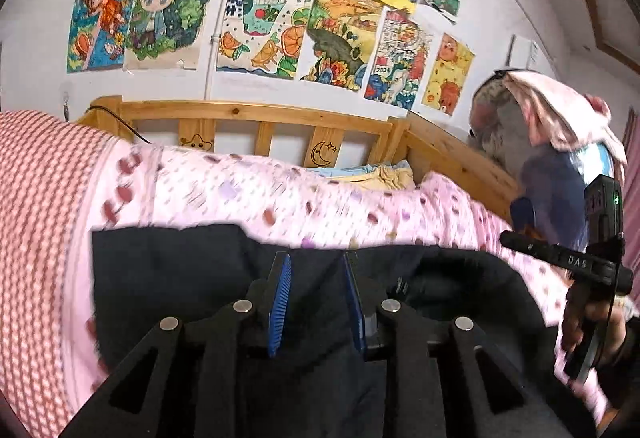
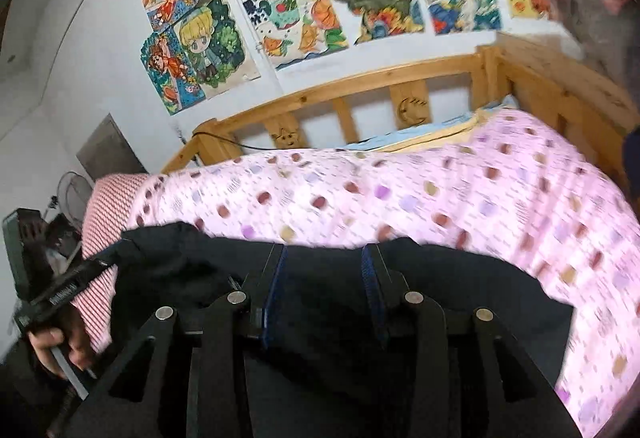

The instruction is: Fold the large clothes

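On pink bedding — dark garment; both grippers parted.

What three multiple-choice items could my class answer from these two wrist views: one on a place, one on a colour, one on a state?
1. Where does the dark garment lie?
A. on the pink dotted bedspread
B. on the wooden bed rail
C. on the floor

2. What colour are the pads on the left tool?
A. red
B. blue
C. white

3. How do the jaws of the right tool stand?
A. shut on a sleeve
B. folded away
C. open, with dark cloth showing between the fingers

Answers: 1 A, the bedspread shows beyond and beside the garment. 2 B, both inner faces are ribbed blue. 3 C, a wide gap separates the fingers.
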`<act>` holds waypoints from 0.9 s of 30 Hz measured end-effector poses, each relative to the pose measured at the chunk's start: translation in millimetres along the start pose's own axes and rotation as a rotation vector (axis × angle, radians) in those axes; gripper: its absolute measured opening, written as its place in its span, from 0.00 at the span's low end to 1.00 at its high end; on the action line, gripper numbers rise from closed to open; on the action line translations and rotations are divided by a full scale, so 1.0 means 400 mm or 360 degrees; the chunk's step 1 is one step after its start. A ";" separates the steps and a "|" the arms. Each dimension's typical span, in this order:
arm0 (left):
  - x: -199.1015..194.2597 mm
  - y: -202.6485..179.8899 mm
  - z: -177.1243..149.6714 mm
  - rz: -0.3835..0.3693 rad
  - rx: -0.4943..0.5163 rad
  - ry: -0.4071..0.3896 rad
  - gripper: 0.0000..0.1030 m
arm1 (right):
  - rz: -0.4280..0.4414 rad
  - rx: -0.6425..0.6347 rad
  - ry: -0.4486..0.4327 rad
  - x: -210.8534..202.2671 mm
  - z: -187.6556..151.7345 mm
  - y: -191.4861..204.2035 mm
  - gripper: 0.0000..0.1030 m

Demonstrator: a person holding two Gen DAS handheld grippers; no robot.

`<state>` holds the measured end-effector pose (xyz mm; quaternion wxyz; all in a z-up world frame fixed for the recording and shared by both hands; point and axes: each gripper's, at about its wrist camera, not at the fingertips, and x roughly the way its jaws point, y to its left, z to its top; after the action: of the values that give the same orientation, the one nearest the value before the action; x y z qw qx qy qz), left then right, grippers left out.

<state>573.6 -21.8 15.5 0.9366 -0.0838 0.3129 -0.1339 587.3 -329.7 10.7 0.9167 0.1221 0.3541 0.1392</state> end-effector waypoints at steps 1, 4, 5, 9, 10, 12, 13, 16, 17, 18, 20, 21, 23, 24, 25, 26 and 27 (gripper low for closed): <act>0.020 -0.005 0.016 0.0000 -0.0021 0.0031 0.24 | 0.0014 0.0010 0.0025 0.020 0.012 0.007 0.33; 0.090 -0.017 0.049 -0.0096 -0.0072 0.0116 0.24 | 0.0082 0.0055 0.0105 0.087 0.039 0.013 0.33; 0.110 -0.022 0.054 -0.0115 -0.0075 0.0127 0.24 | 0.0124 0.0071 0.0144 0.111 0.041 0.014 0.33; 0.174 -0.041 0.034 -0.0232 -0.0084 0.0228 0.24 | 0.0189 0.0047 0.0318 0.183 -0.006 0.031 0.33; 0.184 -0.046 0.025 -0.0283 -0.0071 0.0266 0.24 | 0.0214 0.0032 0.0403 0.204 -0.028 0.033 0.33; 0.204 -0.065 -0.003 -0.0378 0.0048 0.0378 0.14 | 0.0215 0.0015 0.0656 0.258 -0.083 0.030 0.33; 0.216 -0.076 -0.022 -0.0393 0.0134 0.0450 0.09 | 0.0214 0.0021 0.0733 0.274 -0.103 0.022 0.33; 0.252 -0.093 -0.084 -0.0402 0.0277 0.0653 0.05 | 0.0276 0.0069 0.0861 0.302 -0.149 -0.005 0.33; 0.256 -0.094 -0.103 -0.0399 0.0306 0.0690 0.04 | 0.0284 0.0065 0.0878 0.306 -0.156 -0.008 0.33; 0.261 -0.091 -0.115 -0.0398 0.0308 0.0723 0.03 | 0.0291 0.0041 0.0900 0.312 -0.170 -0.006 0.33; 0.271 -0.081 -0.135 -0.0384 0.0287 0.0788 0.03 | 0.0278 -0.0062 0.0935 0.320 -0.192 0.006 0.33; 0.277 -0.080 -0.144 -0.0367 0.0297 0.0812 0.03 | 0.0254 -0.0142 0.0948 0.324 -0.208 0.018 0.33; 0.291 -0.088 -0.175 -0.0324 0.0372 0.0856 0.03 | 0.0194 -0.0229 0.0959 0.334 -0.240 0.037 0.33; 0.296 -0.094 -0.186 -0.0301 0.0397 0.0858 0.03 | 0.0169 -0.0246 0.0953 0.338 -0.253 0.043 0.33; 0.303 -0.099 -0.200 -0.0269 0.0406 0.0851 0.03 | 0.0137 -0.0270 0.0936 0.345 -0.267 0.051 0.33; 0.308 -0.102 -0.209 -0.0246 0.0403 0.0841 0.03 | 0.0108 -0.0287 0.0916 0.351 -0.280 0.058 0.33; 0.315 -0.104 -0.221 -0.0220 0.0405 0.0825 0.03 | 0.0091 -0.0289 0.0895 0.356 -0.288 0.061 0.33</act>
<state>608.4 -106.1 -115.3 0.8171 0.0500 0.5159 -0.2525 605.4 -243.9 -151.9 0.7856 0.0061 0.5766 0.2244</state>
